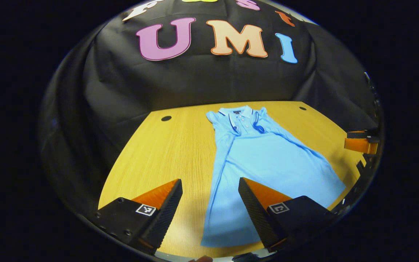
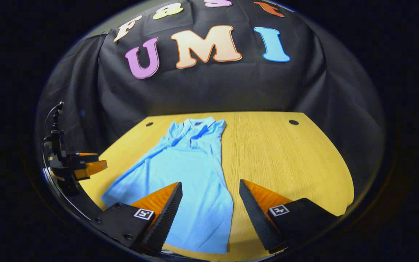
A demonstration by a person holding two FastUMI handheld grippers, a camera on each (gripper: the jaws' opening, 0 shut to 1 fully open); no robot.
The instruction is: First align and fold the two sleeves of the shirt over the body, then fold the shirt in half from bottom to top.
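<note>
Light blue short-sleeved polo shirt [image 1: 267,160] lies flat on the light wooden tabletop [image 1: 166,153], collar toward the black cloth wall [image 1: 195,80], hem toward the cameras. Both sleeves look already folded in over the body; outline is a long narrow shape widening toward the hem. Not folded bottom to top.

Left gripper [image 1: 209,193]: jaws spread wide, nothing between them, hovering above the shirt's hem-side left edge, not touching. It also shows far off at the left rim of the right gripper view [image 2: 86,165].

Right gripper [image 2: 209,194]: jaws wide apart, empty, above the shirt's right hem area, no contact. Seen from the left gripper view at the right rim [image 1: 362,143].

Two dark round holes [image 2: 293,122] sit in the tabletop near the far corners.
</note>
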